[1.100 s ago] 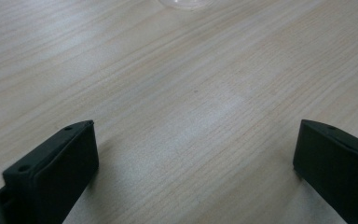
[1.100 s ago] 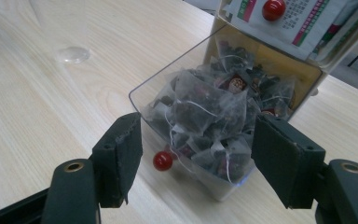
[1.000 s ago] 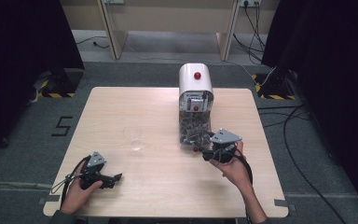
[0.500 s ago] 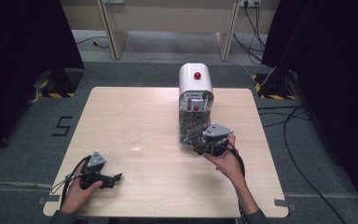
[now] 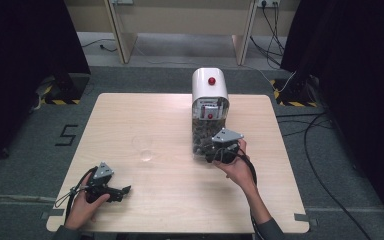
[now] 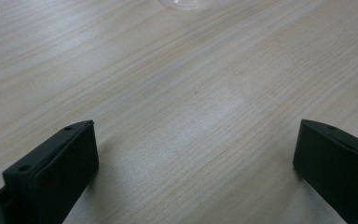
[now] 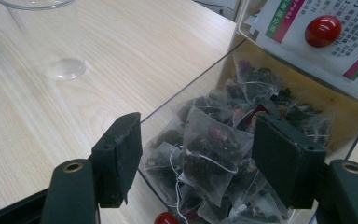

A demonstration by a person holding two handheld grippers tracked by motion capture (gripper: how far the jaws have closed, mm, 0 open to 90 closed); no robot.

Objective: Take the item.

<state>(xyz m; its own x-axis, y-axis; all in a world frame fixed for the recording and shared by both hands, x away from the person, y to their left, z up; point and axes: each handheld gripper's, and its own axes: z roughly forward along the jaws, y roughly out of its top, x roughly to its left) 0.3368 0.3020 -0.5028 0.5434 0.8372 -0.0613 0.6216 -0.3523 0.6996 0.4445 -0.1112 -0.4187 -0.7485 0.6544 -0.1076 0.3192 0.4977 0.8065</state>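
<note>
A white dispenser [image 5: 209,90] with a red button stands at the table's far middle. Its clear front bin [image 5: 200,142] holds several pyramid tea bags [image 7: 214,154]. My right gripper [image 5: 211,150] is at the bin's front, and in the right gripper view [image 7: 200,149] its jaws stand open over the tea bags, with one bag in the gap but nothing pressed. A clear plastic cup [image 5: 145,148] [image 7: 46,32] stands left of the bin. My left gripper [image 5: 124,191] [image 6: 193,154] rests near the front left edge, open and holding nothing, pointing toward the cup [image 6: 186,3].
The light wooden table [image 5: 170,200] has bare room between the two hands. A printed label with a red knob [image 7: 323,30] sits above the bin's opening. Dark curtains, cables and floor surround the table.
My right gripper has moved left and a little farther away, up to the front of the tea-bag bin. The left gripper and the cup have stayed where they were.
</note>
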